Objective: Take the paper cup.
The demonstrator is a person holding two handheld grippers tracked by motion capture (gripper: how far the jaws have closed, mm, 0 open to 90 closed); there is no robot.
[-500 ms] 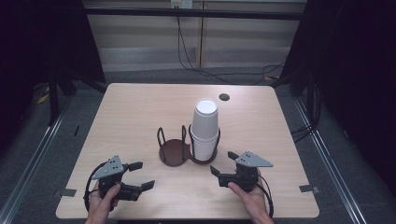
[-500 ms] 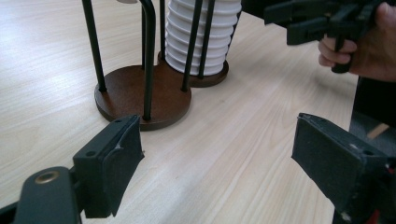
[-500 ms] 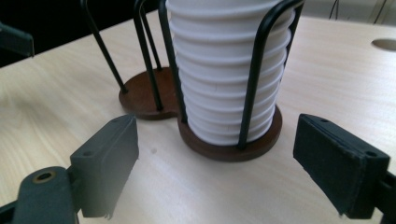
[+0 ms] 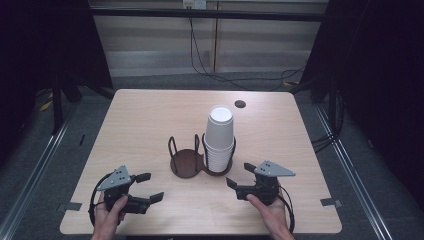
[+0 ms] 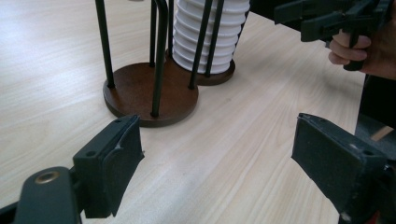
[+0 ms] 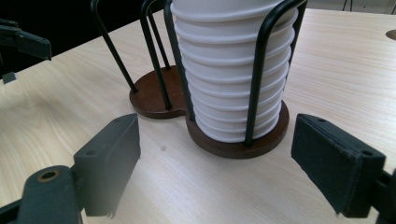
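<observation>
nothing much has shifted since the earlier frame: both grippers sit spread and empty near the front edge.

left gripper (image 4: 149,187) and right gripper (image 4: 238,175) flank the double cup holder (image 4: 191,162); its right ring holds the stack of paper cups (image 4: 220,137), light, thin-walled and crushable, so pinch the top cup gently at its side.

Brightness: the tabletop (image 4: 150,130) is evenly lit from overhead; the surroundings at 9 and 3 o'clock are near black.
Shadows: soft, short ones lie under the cup holder (image 4: 187,162).
Glare: a pale sheen toward 10 o'clock in the left gripper view.
Focus: both gripper views blur near the jaws; the high view is soft.
</observation>
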